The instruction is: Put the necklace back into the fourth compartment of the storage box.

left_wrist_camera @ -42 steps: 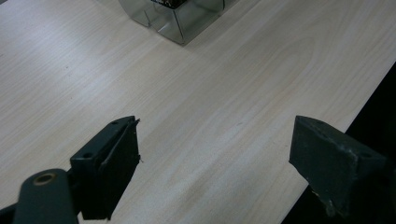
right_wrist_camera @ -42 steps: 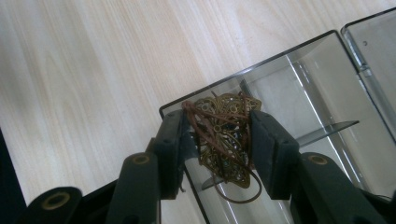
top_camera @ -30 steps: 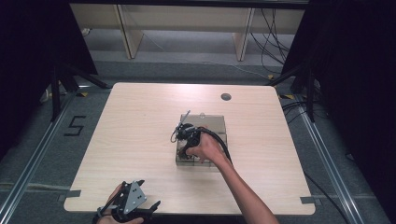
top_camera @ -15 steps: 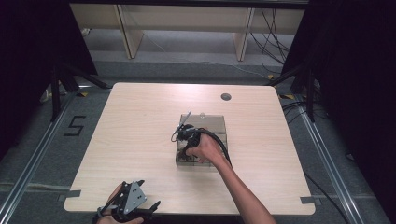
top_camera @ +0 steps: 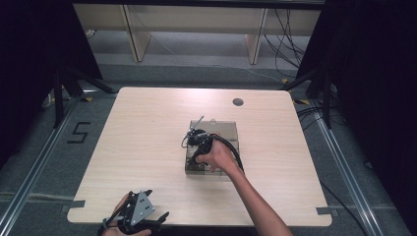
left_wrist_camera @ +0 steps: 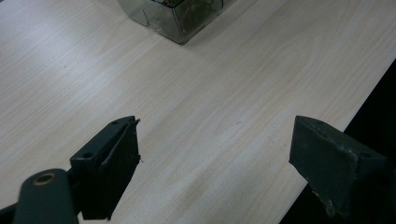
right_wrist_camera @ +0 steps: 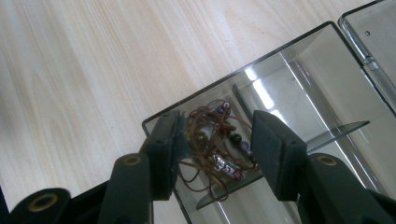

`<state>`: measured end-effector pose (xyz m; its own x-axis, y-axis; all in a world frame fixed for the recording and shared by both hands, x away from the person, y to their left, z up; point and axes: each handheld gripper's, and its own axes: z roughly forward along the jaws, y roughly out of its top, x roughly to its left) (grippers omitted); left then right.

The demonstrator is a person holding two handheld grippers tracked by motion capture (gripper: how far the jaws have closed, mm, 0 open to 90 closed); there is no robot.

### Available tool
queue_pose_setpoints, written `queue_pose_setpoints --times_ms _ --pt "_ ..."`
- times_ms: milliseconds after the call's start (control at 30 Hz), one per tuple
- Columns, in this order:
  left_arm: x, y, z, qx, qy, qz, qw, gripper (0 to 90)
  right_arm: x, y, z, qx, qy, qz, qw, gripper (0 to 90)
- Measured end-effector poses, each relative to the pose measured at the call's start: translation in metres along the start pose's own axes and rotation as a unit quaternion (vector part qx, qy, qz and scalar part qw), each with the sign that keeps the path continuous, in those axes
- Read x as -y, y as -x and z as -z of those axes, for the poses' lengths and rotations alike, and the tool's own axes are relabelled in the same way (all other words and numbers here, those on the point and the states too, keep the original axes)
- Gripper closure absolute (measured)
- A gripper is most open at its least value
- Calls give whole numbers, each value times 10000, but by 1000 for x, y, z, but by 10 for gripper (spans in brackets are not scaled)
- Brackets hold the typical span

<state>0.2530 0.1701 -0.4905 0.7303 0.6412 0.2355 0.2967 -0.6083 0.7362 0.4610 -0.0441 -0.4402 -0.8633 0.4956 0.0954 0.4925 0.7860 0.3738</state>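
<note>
High view: the right claw (top_camera: 195, 139) is dipping into the clear box (top_camera: 223, 132) mid-bench (top_camera: 147, 123), barely shifted from a second ago, so the pick is only settling. The left claw (top_camera: 147, 223) is idling at the near edge.

Left gripper view: jaws are gaping wide over bare wood, with plenty of room.

Right gripper view: jaws are straddling the beaded cord (right_wrist_camera: 215, 147) in the corner compartment, not yet pinching; walls are crowding close.

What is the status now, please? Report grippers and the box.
Right gripper open, fingers astride beaded cord inside clear box. Left gripper open, idle at table edge. Nothing blocking.
</note>
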Motion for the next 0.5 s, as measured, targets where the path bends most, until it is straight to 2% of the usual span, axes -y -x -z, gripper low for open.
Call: queue_pose_setpoints --times_ms 33,67,100,167,200,267,300,333,367,400,433,500 --pt "0 3 -2 -9 152 186 9997 154 0 0 1 -12 39 70 10000 527" --pt "1 6 -3 -22 189 449 9988 154 1 0 1 -10 64 76 10000 525" --pt "1 5 -2 -22 135 390 9991 154 1 -1 3 -20 84 40 10000 523" --pt "1 5 -2 -22 142 397 9991 154 2 0 6 -23 150 75 9999 521" --pt "1 5 -2 2 104 388 9992 154 2 -1 8 -40 180 -17 9998 519" --pt "1 6 -3 -18 189 447 9988 155 3 -2 11 -71 231 -14 9997 510" --pt "1 5 -2 -24 146 396 9991 154 3 -3 12 -94 254 -110 9996 508" --pt "1 3 -3 -38 200 261 9995 154 4 -2 13 -85 282 -24 9996 504" --pt "1 4 -2 -24 117 367 9993 154 4 -3 14 -89 294 -26 9995 497" --pt "1 5 -2 -33 151 399 9991 155 5 -3 15 -74 307 -24 9995 490" --pt "1 4 -2 -58 102 340 9994 154 5 -4 16 -74 312 -81 9995 481" --pt "1 5 -2 -44 155 390 9991 154 7 -4 18 -85 350 -1 9994 463"
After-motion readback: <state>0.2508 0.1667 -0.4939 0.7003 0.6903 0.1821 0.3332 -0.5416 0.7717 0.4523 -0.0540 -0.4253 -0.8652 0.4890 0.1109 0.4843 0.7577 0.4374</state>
